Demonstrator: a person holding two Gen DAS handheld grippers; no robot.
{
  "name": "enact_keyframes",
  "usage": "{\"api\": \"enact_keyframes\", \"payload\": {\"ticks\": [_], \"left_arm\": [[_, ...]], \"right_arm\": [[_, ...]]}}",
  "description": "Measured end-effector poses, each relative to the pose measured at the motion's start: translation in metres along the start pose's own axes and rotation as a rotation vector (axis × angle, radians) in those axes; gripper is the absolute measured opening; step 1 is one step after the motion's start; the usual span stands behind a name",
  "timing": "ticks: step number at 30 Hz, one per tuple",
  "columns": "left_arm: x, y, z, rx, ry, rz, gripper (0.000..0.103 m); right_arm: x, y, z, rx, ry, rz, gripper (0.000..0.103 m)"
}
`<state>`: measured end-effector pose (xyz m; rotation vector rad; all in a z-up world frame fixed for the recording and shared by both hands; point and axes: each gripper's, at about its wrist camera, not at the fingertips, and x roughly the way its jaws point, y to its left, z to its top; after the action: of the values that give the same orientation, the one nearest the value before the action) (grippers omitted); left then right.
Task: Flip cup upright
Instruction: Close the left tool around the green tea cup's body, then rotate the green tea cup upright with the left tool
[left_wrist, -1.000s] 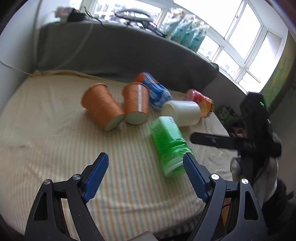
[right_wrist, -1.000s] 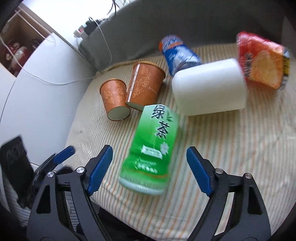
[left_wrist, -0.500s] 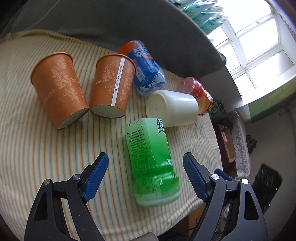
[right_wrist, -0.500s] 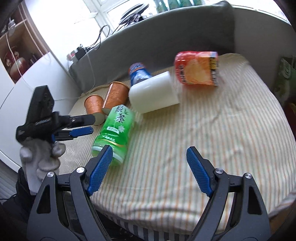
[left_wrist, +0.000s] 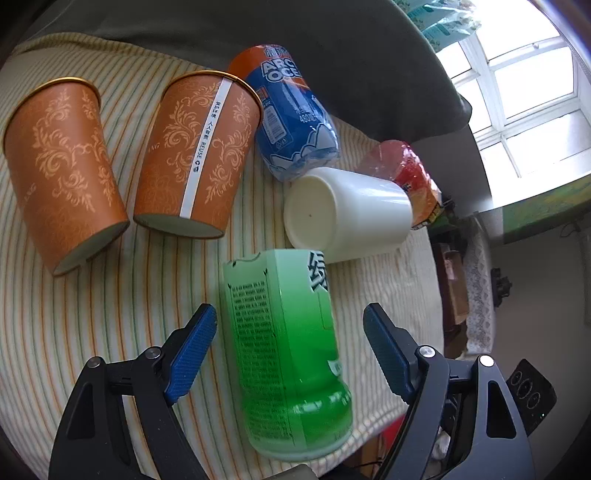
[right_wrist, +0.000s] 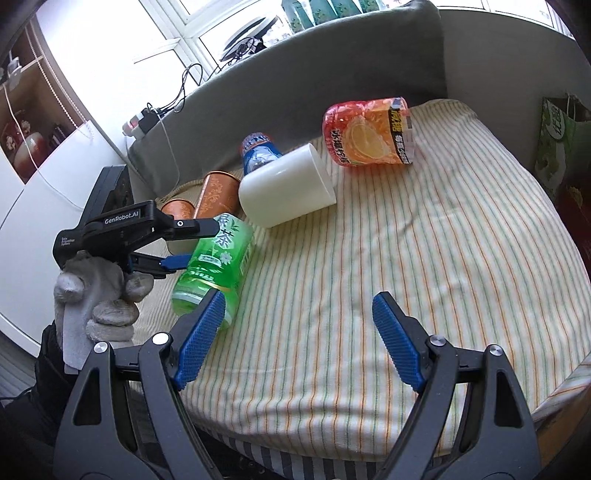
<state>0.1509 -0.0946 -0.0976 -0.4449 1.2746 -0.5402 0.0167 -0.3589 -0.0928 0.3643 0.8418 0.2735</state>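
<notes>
A striped cloth (right_wrist: 424, 236) is covering the tabletop, backed by a grey cushion under bright windows. Lying on its side near the edge, the green cup (left_wrist: 284, 343) is sitting between the wide-open left gripper (left_wrist: 290, 345), untouched; being round, it is likely to roll off if nudged. The white cup (left_wrist: 347, 212) is touching its far end, crowding the swing upward. The right gripper (right_wrist: 299, 332) is hovering wide open, holding nothing.

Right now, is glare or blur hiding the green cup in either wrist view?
Left wrist view: green cup sharp and evenly lit, window blown out, edges fisheye-bent. Right wrist view: the cup is clear, windows overexposed, left gripper partly covers it.
</notes>
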Motion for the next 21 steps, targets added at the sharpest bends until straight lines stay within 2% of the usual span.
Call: {"api": "enact_keyframes", "payload": {"ticks": [8, 9, 10, 11, 16, 21], "left_arm": [[0.007, 0.002, 0.002, -0.02, -0.005, 0.016, 0.075], [0.008, 0.001, 0.002, -0.012, -0.009, 0.021, 0.07], [0.009, -0.001, 0.001, 0.003, -0.009, 0.03, 0.06], [0.008, -0.001, -0.001, 0.018, -0.009, 0.037, 0.058], [0.006, -0.006, -0.003, 0.053, -0.021, 0.044, 0.059], [-0.006, -0.012, -0.009, 0.093, -0.071, 0.061, 0.058]], "right_arm": [[0.002, -0.005, -0.003, 0.01, -0.004, -0.018, 0.085], [0.001, -0.005, -0.003, 0.01, -0.006, -0.019, 0.084], [0.001, -0.006, -0.002, 0.013, -0.009, -0.019, 0.085], [0.0, -0.006, -0.002, 0.016, -0.012, -0.017, 0.084], [0.0, -0.005, -0.001, 0.014, -0.017, -0.015, 0.085], [0.002, -0.005, -0.002, 0.016, -0.014, -0.017, 0.085]]}}
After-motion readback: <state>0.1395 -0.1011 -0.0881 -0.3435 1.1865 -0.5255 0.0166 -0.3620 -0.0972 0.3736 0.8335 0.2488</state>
